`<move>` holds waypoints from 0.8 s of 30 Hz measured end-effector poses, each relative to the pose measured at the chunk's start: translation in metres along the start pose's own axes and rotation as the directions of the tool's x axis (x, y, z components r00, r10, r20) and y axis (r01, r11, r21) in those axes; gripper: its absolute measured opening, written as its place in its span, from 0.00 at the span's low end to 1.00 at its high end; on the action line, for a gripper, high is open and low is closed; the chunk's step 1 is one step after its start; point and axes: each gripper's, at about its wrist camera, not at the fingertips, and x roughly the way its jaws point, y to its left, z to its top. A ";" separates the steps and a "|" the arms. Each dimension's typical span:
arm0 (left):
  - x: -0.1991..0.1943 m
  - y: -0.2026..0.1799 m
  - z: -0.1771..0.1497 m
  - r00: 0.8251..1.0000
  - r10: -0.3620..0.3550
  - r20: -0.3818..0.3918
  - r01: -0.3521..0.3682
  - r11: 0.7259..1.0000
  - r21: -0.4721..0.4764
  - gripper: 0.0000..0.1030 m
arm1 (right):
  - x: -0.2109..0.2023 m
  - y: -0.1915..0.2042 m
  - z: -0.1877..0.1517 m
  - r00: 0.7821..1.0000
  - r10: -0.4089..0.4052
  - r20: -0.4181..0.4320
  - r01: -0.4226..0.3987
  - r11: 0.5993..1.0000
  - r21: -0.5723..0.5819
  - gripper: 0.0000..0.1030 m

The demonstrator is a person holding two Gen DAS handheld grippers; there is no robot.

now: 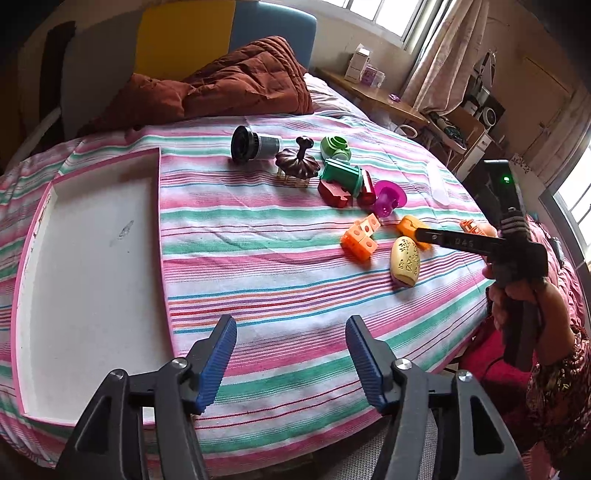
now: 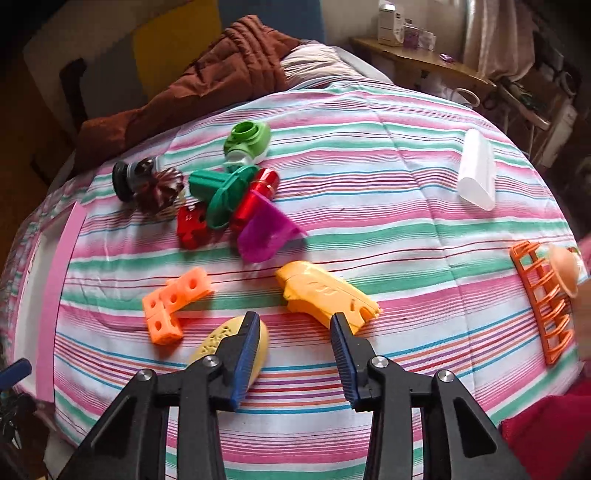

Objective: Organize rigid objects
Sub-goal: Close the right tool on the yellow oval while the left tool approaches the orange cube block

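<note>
White tray (image 1: 92, 258) only in left view

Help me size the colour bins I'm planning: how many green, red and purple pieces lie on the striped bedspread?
Green: 2, the light green piece and the dark green piece
Red: 2, the notched red block and the red spool
Purple: 1, the purple cup
Total: 5

A striped bedspread (image 1: 280, 236) fills the middle of both views, with a rumpled brown quilt (image 1: 236, 85) at the upper centre, a wooden side table (image 1: 373, 92) bearing small boxes (image 1: 360, 62) at the upper right, and pale curtains (image 1: 447, 55) beside the window (image 1: 388, 14).
</note>
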 end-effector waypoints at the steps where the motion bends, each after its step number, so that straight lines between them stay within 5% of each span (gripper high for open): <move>1: 0.002 0.001 0.001 1.000 0.002 -0.006 -0.002 1.000 -0.008 0.60 | -0.002 -0.005 0.000 1.000 0.024 -0.003 -0.023 0.999 0.034 0.44; 6: 0.009 -0.003 0.003 0.999 0.041 -0.003 -0.042 0.999 -0.013 0.60 | -0.010 0.015 -0.007 0.994 0.108 -0.015 -0.108 0.993 0.041 0.50; 13: 0.013 -0.006 0.009 0.998 0.065 0.013 -0.065 0.998 -0.024 0.60 | 0.010 0.058 -0.024 0.996 0.050 -0.072 -0.059 0.992 -0.116 0.49; 20: 0.020 -0.020 0.015 0.998 0.056 0.014 -0.056 0.998 0.013 0.60 | 0.003 0.020 -0.009 0.998 -0.003 -0.060 -0.002 0.996 -0.086 0.44; 24: 0.030 -0.033 0.021 0.999 0.049 0.003 -0.049 0.997 0.061 0.61 | -0.005 0.010 -0.003 0.999 0.032 -0.030 -0.033 0.998 -0.049 0.44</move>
